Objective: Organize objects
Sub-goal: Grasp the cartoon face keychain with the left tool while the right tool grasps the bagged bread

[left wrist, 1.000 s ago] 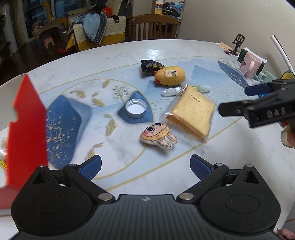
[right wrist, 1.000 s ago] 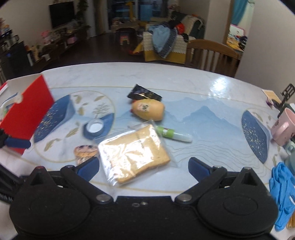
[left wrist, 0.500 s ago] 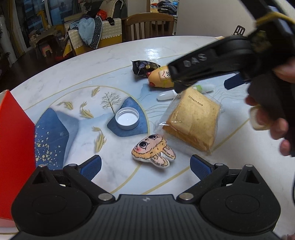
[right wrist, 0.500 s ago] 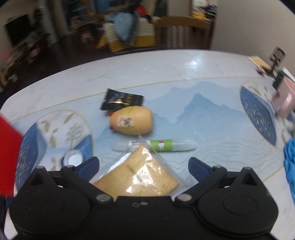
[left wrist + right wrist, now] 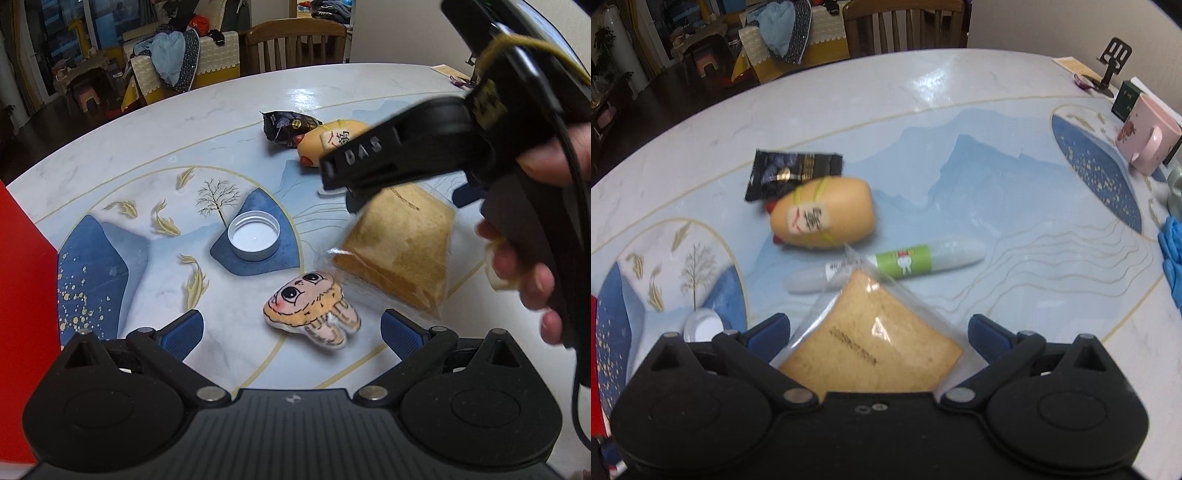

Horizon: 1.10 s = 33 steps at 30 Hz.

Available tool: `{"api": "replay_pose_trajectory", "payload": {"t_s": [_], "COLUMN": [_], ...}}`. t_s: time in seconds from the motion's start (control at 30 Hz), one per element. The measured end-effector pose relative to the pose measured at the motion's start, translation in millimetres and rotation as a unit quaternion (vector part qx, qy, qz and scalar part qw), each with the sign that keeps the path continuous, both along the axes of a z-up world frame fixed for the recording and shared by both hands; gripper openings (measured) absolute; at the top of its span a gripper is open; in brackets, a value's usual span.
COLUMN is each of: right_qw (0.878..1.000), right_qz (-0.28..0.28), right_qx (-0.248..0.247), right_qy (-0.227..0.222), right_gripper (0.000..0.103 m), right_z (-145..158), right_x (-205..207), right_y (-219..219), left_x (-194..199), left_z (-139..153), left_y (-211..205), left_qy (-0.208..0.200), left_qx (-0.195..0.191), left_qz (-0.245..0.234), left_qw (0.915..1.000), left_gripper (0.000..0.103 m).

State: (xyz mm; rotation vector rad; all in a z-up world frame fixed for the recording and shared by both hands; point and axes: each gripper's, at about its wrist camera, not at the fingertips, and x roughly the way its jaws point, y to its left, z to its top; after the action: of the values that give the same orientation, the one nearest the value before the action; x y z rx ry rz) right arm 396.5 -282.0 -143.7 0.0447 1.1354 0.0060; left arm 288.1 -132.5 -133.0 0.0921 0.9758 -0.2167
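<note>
A bagged slice of bread (image 5: 875, 354) lies on the table between the open fingers of my right gripper (image 5: 879, 334); it also shows in the left wrist view (image 5: 402, 243). My right gripper (image 5: 402, 192) hovers over its far end there. Beyond lie a white tube with a green label (image 5: 886, 267), a yellow egg-shaped toy (image 5: 823, 216) and a black snack packet (image 5: 792, 171). My left gripper (image 5: 291, 330) is open and empty, just short of a cartoon rabbit plush (image 5: 314, 312). A white jar lid (image 5: 253, 236) sits behind it.
A red box (image 5: 22, 295) stands at the left table edge. A pink mug (image 5: 1147, 138), a green box (image 5: 1126, 99), a phone stand (image 5: 1113, 61) and blue gloves (image 5: 1172, 251) are at the right. A wooden chair (image 5: 905, 24) stands beyond the table.
My right gripper has moved forward and down over the bagged bread, which now lies between its fingers. My left gripper has edged closer to the rabbit plush.
</note>
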Motion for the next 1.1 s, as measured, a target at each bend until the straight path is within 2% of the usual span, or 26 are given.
{"api": "replay_pose_trajectory", "payload": {"t_s": [0.17, 0.33, 0.83, 1.03, 1.1], "right_qw": [1.0, 0.997, 0.981, 0.983, 0.986], "right_qz": [0.021, 0.074, 0.19, 0.179, 0.162], "right_qx": [-0.009, -0.034, -0.023, 0.002, 0.016], "right_qy": [-0.001, -0.013, -0.013, -0.044, -0.037], "right_gripper": [0.103, 0.103, 0.103, 0.103, 0.103], "right_z": [-3, -4, -5, 11, 15], "right_x": [-14, -31, -92, -117, -123], "right_y": [-5, -14, -67, -84, -88], "left_x": [3, 2, 11, 16, 18], "left_z": [-6, -11, -13, -16, -16], "left_y": [0, -1, 0, -2, -2], "left_qy": [0.002, 0.0, -0.009, -0.009, -0.008], "left_qx": [0.0, 0.012, 0.031, 0.036, 0.035], "left_qz": [-0.007, -0.017, -0.03, -0.029, -0.026], "left_qw": [1.0, 0.9998, 0.999, 0.9989, 0.999], "left_gripper": [0.103, 0.103, 0.103, 0.102, 0.102]}}
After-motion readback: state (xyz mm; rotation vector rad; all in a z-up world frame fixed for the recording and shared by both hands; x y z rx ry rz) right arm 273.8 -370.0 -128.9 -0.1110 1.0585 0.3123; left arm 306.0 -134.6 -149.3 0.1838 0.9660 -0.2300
